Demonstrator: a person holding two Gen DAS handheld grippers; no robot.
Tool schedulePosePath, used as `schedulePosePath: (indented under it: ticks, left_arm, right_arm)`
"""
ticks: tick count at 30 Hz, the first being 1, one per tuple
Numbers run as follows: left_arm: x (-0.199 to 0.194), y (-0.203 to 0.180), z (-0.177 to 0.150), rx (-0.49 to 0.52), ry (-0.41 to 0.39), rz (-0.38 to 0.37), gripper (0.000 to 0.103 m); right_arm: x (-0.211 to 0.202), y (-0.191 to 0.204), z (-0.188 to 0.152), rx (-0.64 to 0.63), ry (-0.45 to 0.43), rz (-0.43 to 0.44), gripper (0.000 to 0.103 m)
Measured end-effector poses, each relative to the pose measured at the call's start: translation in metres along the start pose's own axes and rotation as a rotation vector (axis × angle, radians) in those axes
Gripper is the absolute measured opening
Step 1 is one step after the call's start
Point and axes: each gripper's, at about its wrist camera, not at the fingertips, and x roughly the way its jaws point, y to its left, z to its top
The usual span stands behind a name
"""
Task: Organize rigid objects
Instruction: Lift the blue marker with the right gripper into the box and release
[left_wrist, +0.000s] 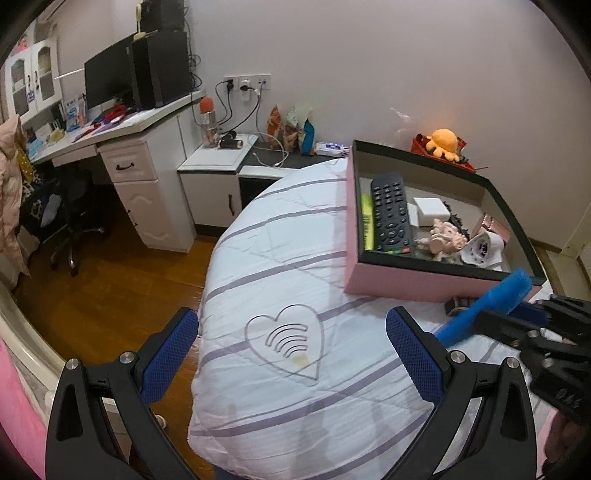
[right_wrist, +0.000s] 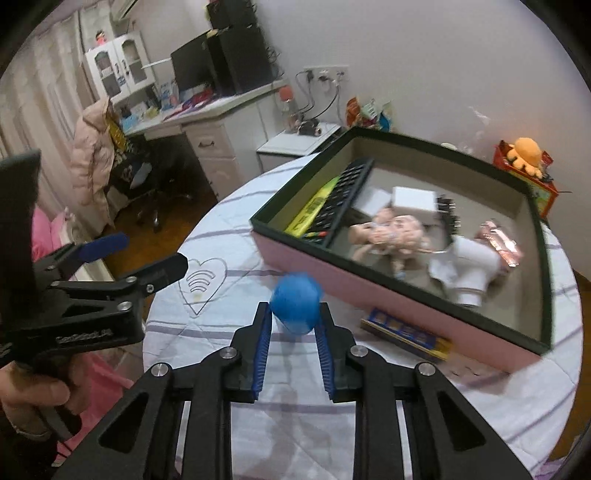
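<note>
A pink box (left_wrist: 410, 282) with a black rim lies on the white striped bed; it also shows in the right wrist view (right_wrist: 369, 284). Inside are a black remote (left_wrist: 389, 212), a yellow marker (left_wrist: 366, 221), a white block (left_wrist: 430, 207), a doll (left_wrist: 445, 238) and a white mug-like thing (left_wrist: 482, 249). My right gripper (right_wrist: 293, 321) is shut on a long blue object (right_wrist: 295, 301), held above the bed in front of the box; the object also shows in the left wrist view (left_wrist: 487, 306). My left gripper (left_wrist: 291, 332) is open and empty over the bed.
A small dark flat pack (right_wrist: 406, 334) lies on the bed against the box's front wall. An orange plush (left_wrist: 443, 142) sits behind the box. A white desk (left_wrist: 122, 125) with a monitor, a black chair (left_wrist: 70, 214) and a wooden floor lie to the left.
</note>
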Motion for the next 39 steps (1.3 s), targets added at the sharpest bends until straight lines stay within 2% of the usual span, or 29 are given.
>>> schedulePosePath:
  ticks: [3,9,15,21,28,33,39]
  left_arm:
    - [0.001,-0.01,0.004,0.01,-0.001,-0.012,0.103]
    - [0.005,-0.03,0.01,0.04,-0.005,-0.043,0.103]
    - [0.006,-0.045,0.014,0.066,-0.012,-0.063,0.103]
    - [0.01,-0.06,0.028,0.087,-0.04,-0.087,0.103]
    - [0.035,-0.078,0.052,0.107,-0.039,-0.094,0.103]
    - [0.048,-0.084,0.063,0.108,-0.035,-0.094,0.103]
    - [0.058,-0.085,0.065,0.109,-0.02,-0.091,0.103]
  right_arm:
    - [-0.017,-0.007,0.001,0.011,-0.025,-0.018,0.017]
    - [-0.038,-0.021,0.004,0.024,-0.052,-0.057,0.017]
    - [-0.05,-0.035,0.004,0.061,-0.089,-0.057,0.017]
    - [-0.064,-0.061,0.032,0.101,-0.169,-0.099,0.017]
    - [-0.022,-0.103,0.062,0.184,-0.133,-0.117,0.017]
    - [0.019,-0.119,0.066,0.215,-0.079,-0.122,0.017]
    - [0.045,-0.13,0.072,0.232,-0.035,-0.152,0.018]
